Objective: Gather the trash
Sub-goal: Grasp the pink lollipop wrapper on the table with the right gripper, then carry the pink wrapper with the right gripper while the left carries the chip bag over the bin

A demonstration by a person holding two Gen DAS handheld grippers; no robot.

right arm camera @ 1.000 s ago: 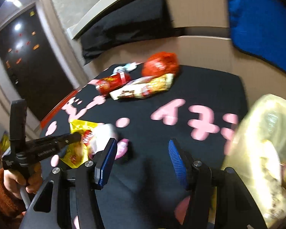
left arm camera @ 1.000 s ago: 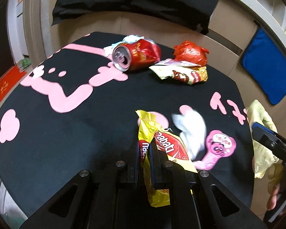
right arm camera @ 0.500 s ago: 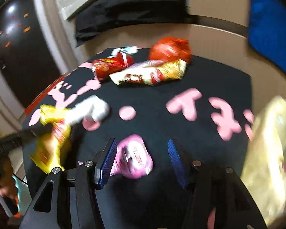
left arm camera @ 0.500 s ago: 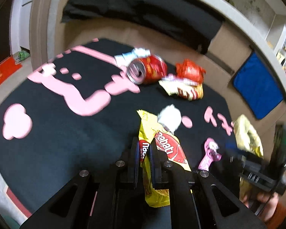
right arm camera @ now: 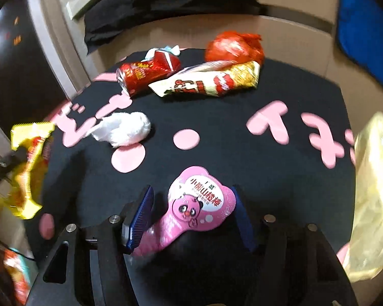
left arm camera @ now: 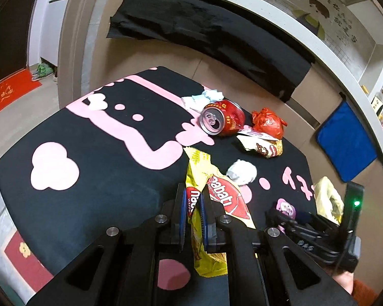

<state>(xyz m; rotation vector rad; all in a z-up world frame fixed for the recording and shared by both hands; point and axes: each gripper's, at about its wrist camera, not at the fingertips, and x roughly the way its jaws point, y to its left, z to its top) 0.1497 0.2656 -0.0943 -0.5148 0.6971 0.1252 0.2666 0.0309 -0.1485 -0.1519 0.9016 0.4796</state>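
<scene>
Left gripper (left arm camera: 192, 207) clenched on yellow wafer wrapper (left arm camera: 212, 204); right gripper (right arm camera: 191, 211) spread around pink packet (right arm camera: 196, 207).
Packet's long axis ran 1 to 7 o'clock, wide end toward 1.

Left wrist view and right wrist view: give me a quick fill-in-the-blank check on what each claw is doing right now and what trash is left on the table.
1. The left claw is shut on a ____ wafer wrapper.
2. The pink wrapper lies between the fingers of the ____ claw, which is open.
3. The red can lies on its ____ on the black table.
4. The crumpled tissue is ____ in colour.

Missing words: yellow; right; side; white
</scene>
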